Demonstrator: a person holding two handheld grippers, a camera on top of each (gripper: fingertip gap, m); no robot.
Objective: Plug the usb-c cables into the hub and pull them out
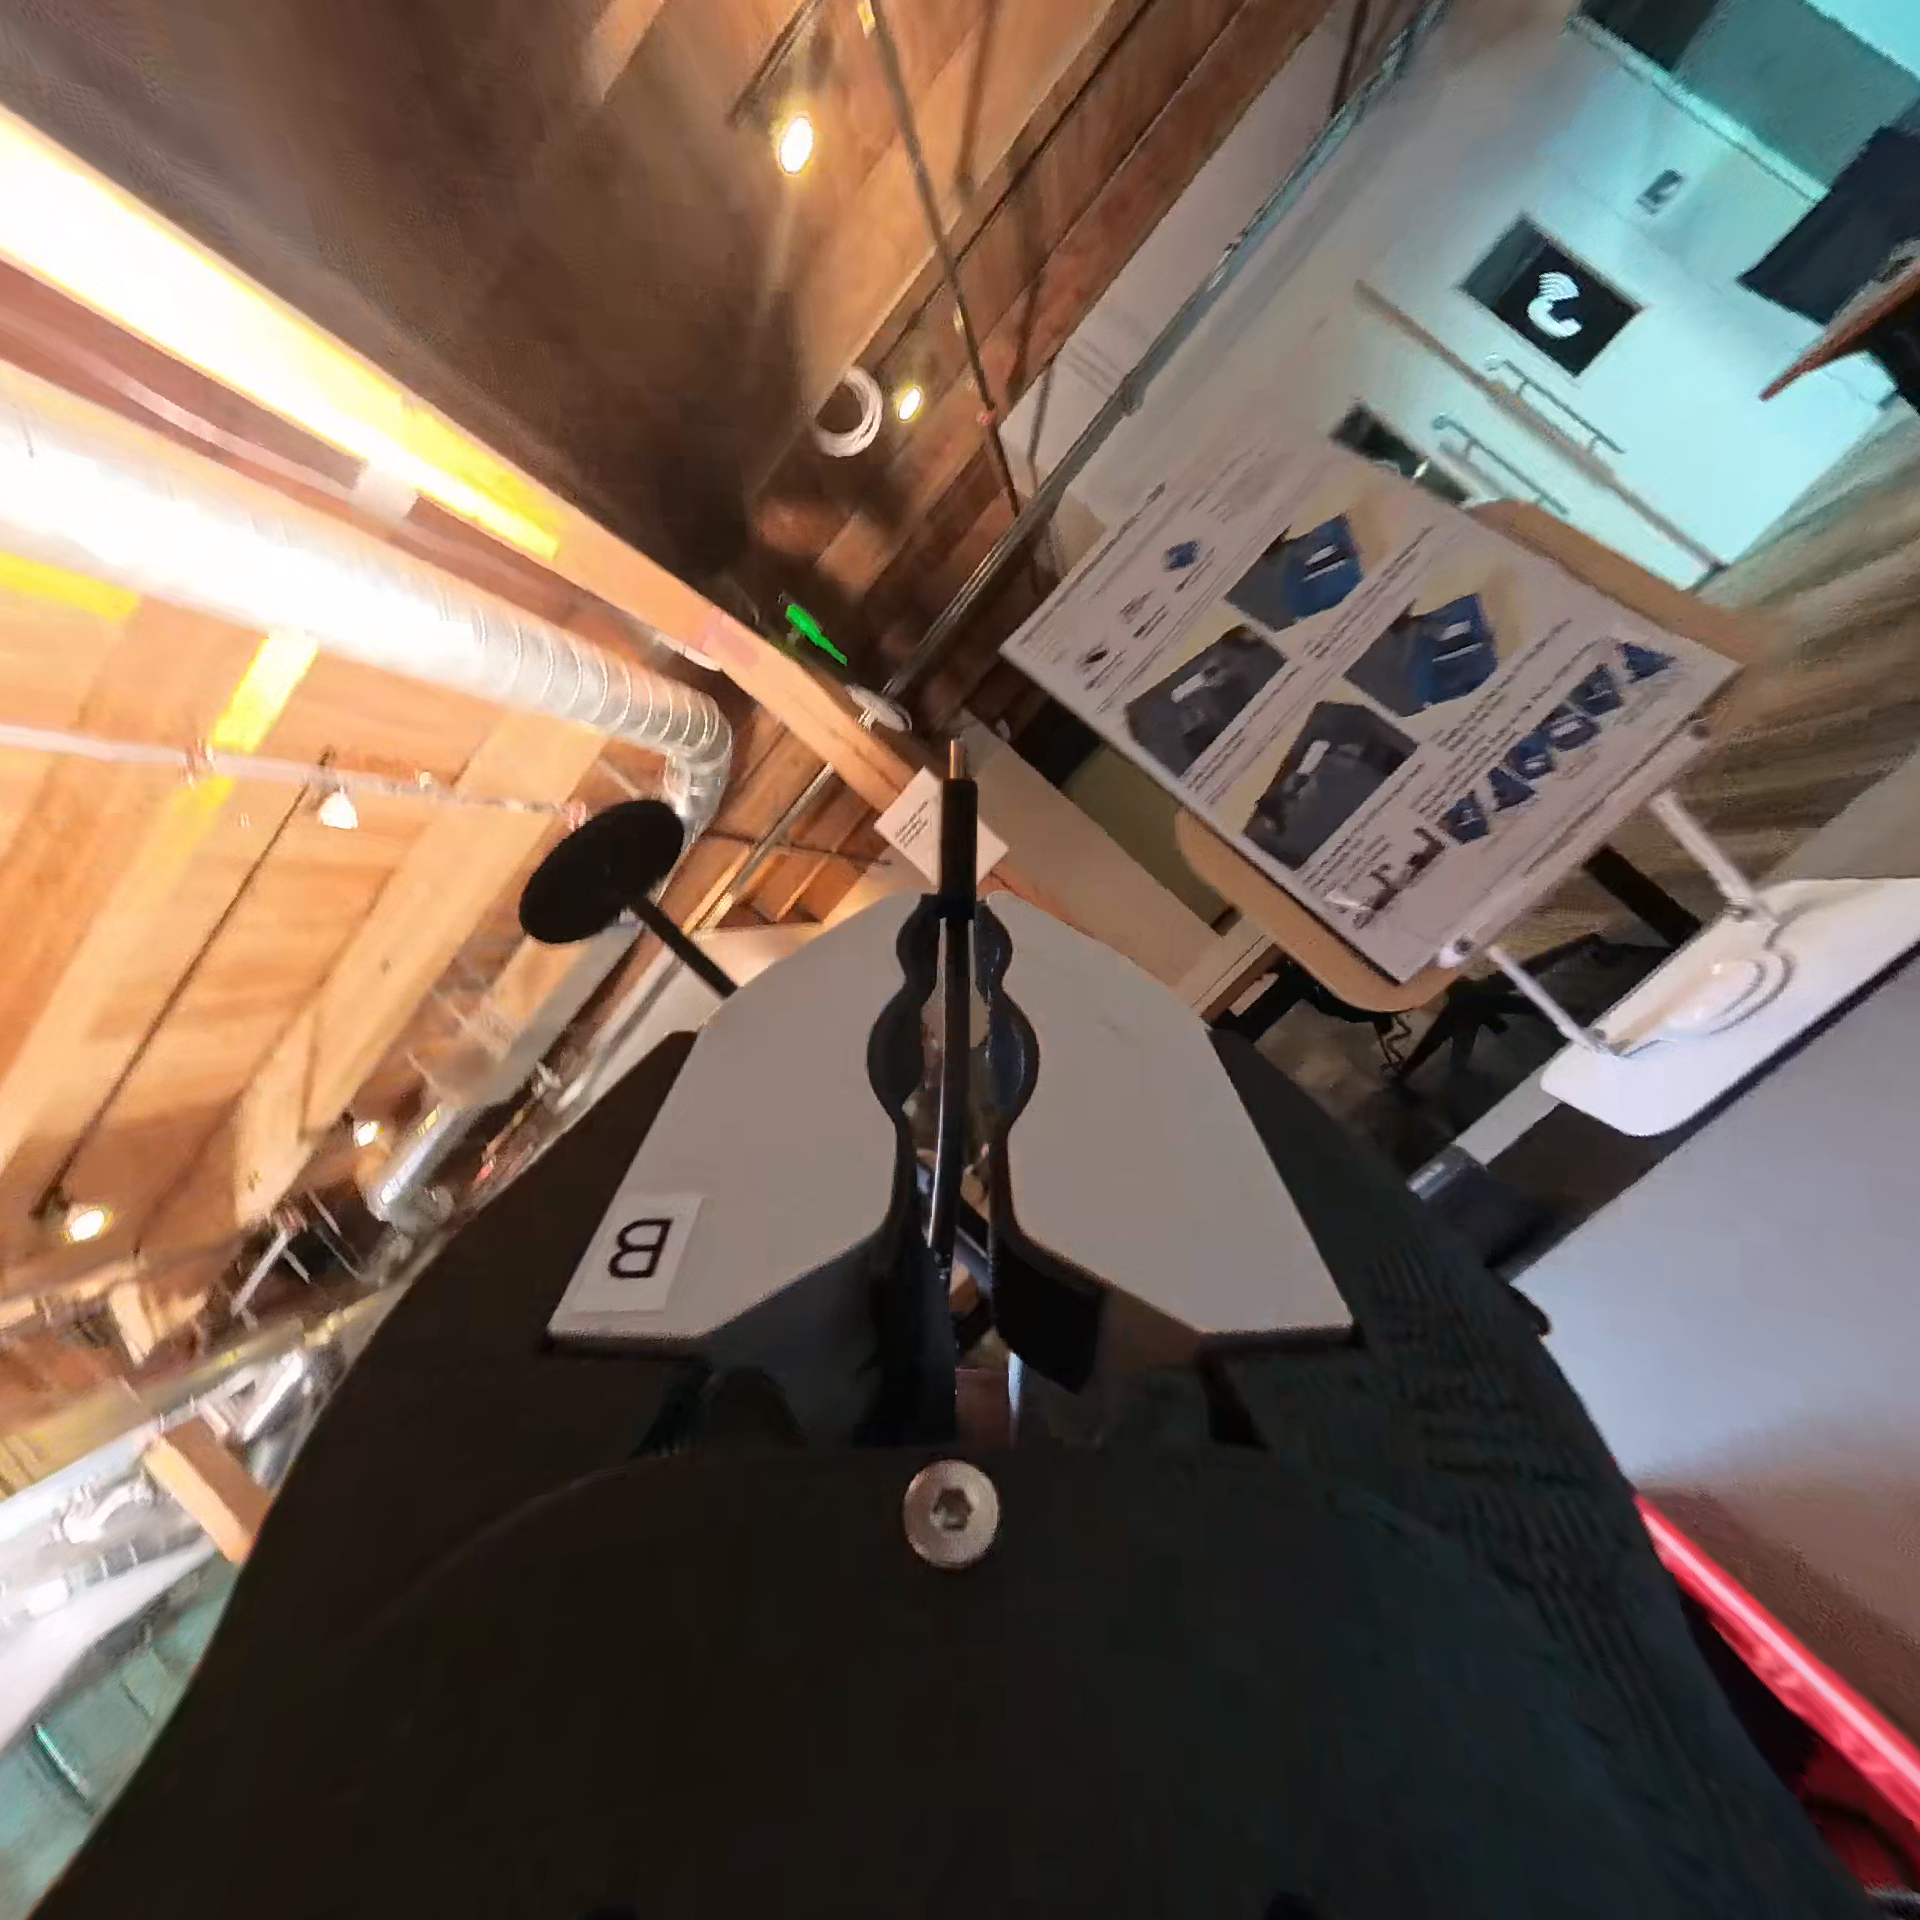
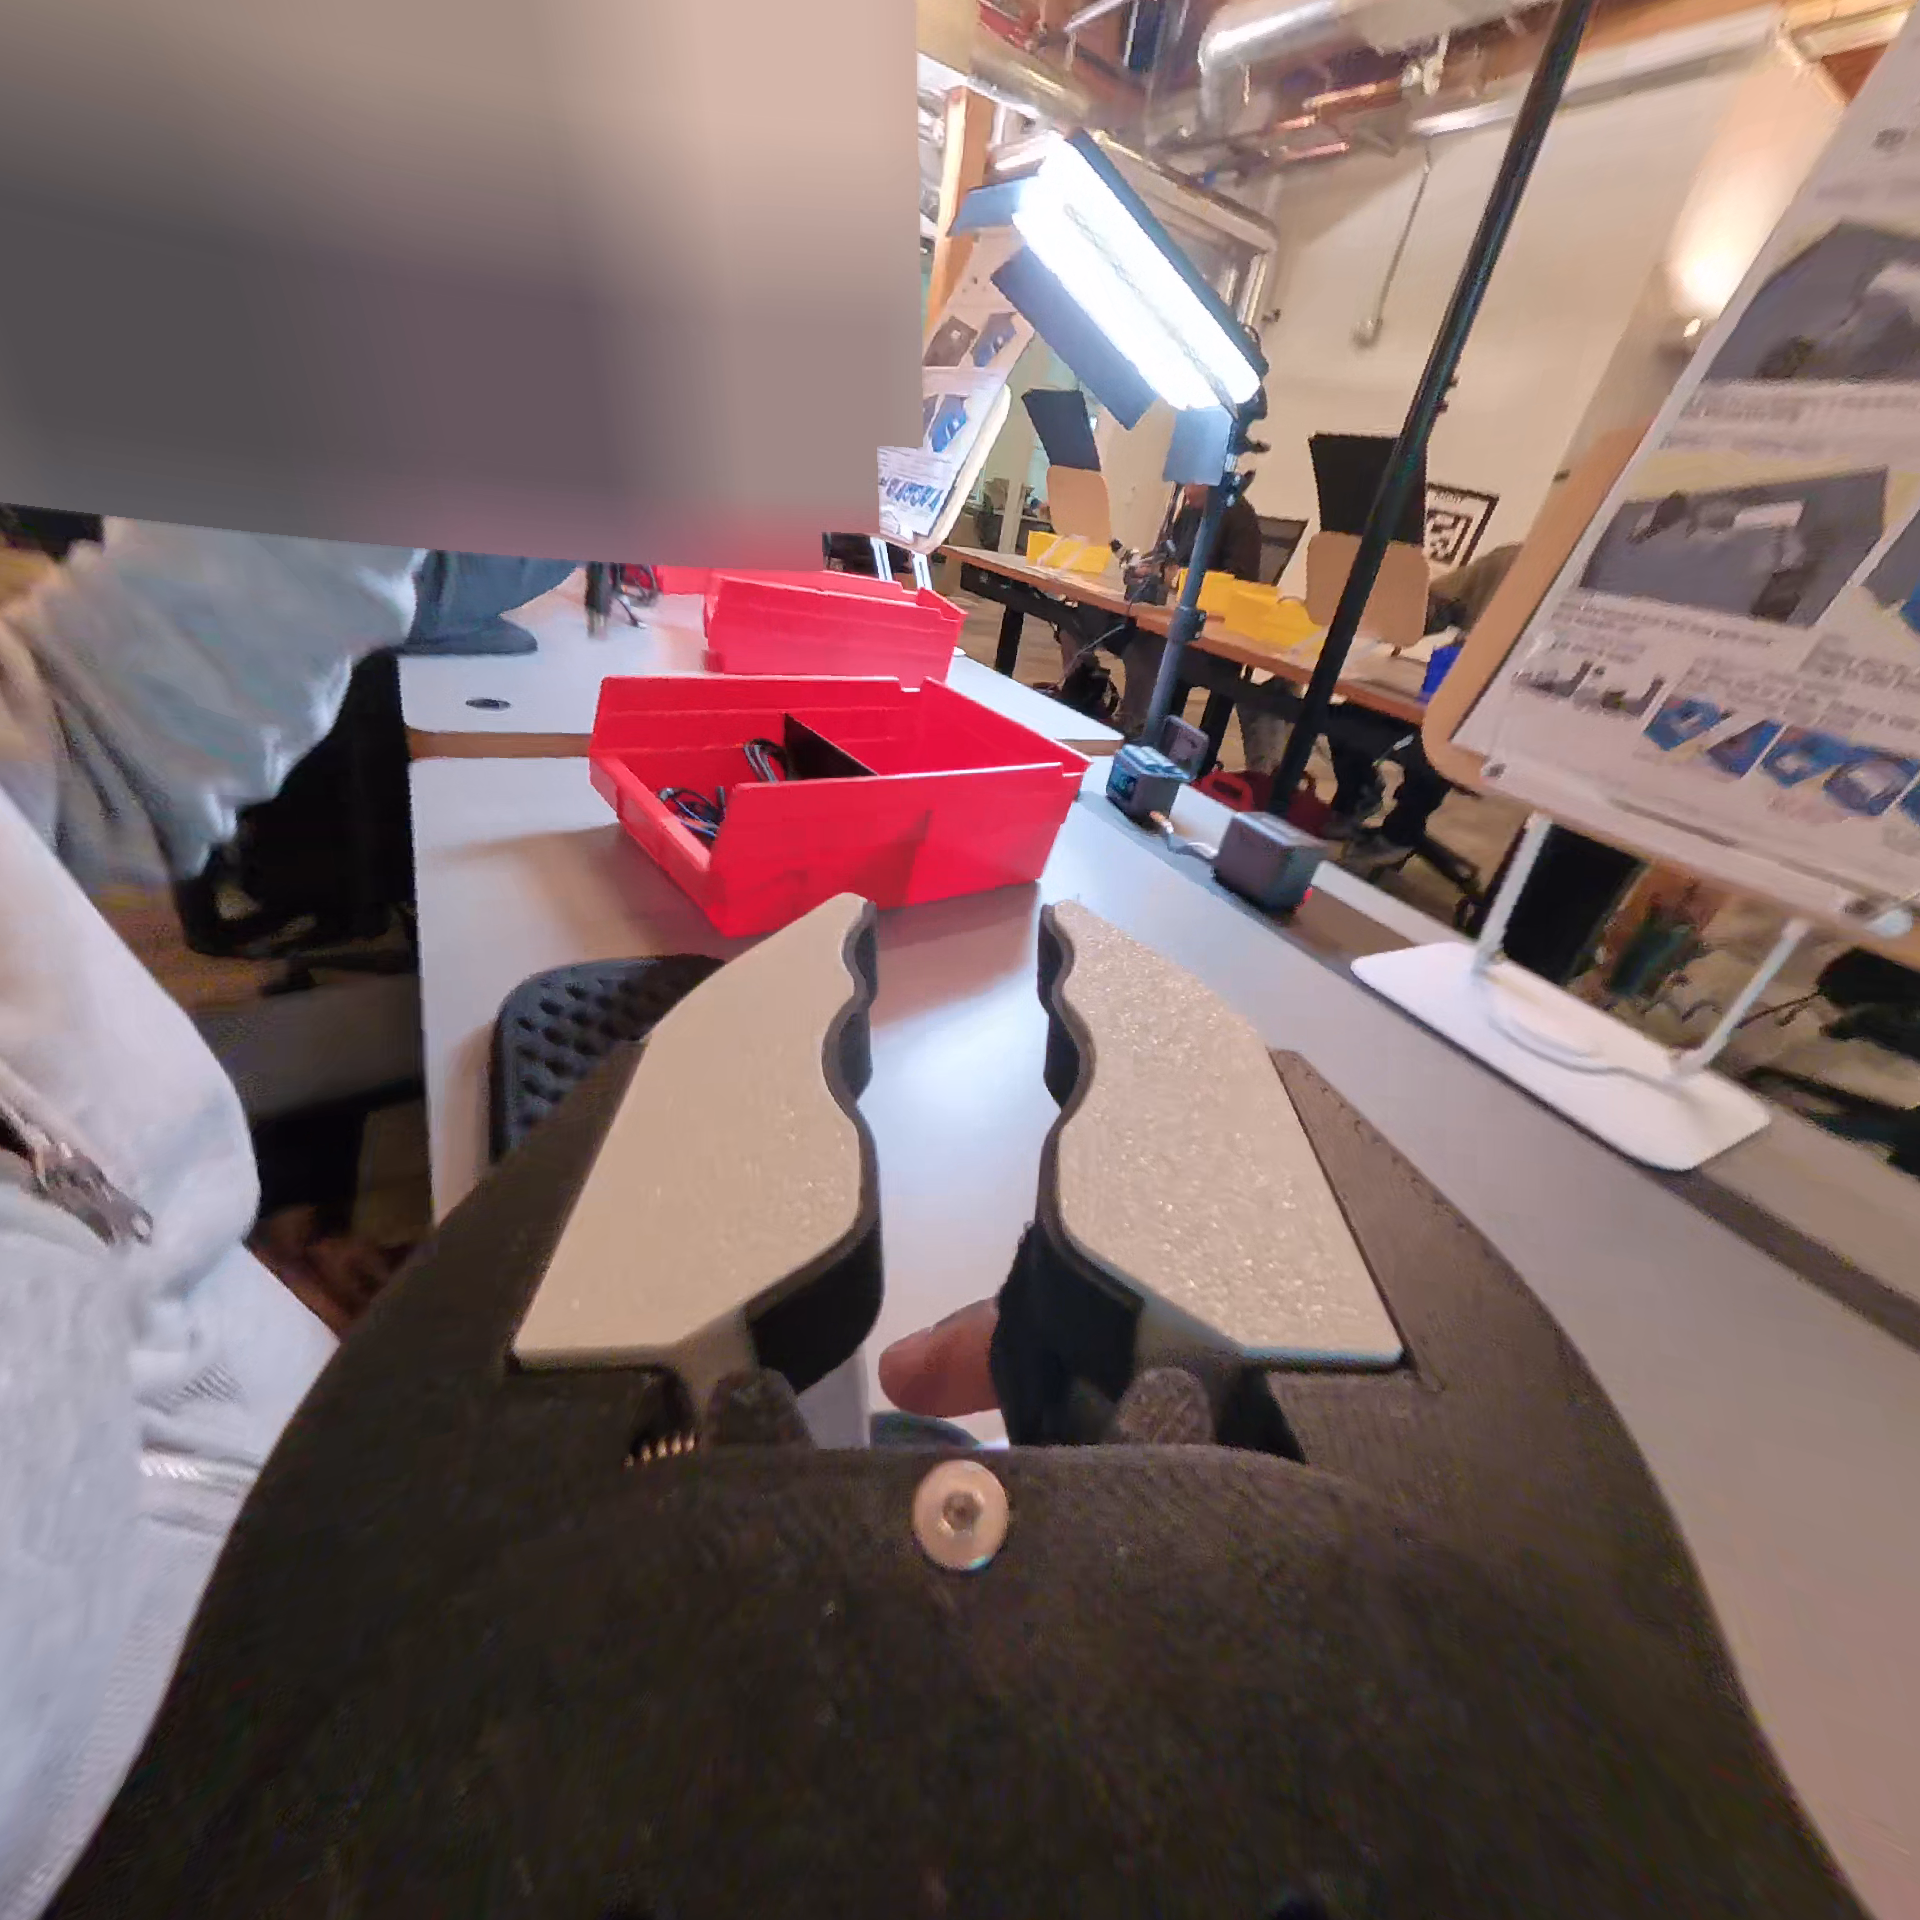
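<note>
My left gripper [image 1: 953,914] is shut on a black usb-c cable [image 1: 953,831]. The cable's plug sticks out past the fingertips with its metal tip foremost. The gripper is tilted up towards the ceiling, well off the table. My right gripper [image 2: 956,935] is open and empty, low over the grey table [image 2: 1351,1195]. A gloved hand with a bare fingertip [image 2: 935,1366] shows between its fingers near their base. No hub is in view. A red bin [image 2: 831,800] ahead of the right gripper holds loose dark cables [image 2: 717,800].
A second red bin [image 2: 831,623] sits behind the first. An instruction board on a white stand [image 2: 1704,582] is at the right. Two small grey boxes [image 2: 1268,862] sit along the table's far edge by a light stand [image 2: 1132,281]. A person in light clothing [image 2: 114,1195] is at the left. Some 35 centimetres of space lies between my two pairs of fingers.
</note>
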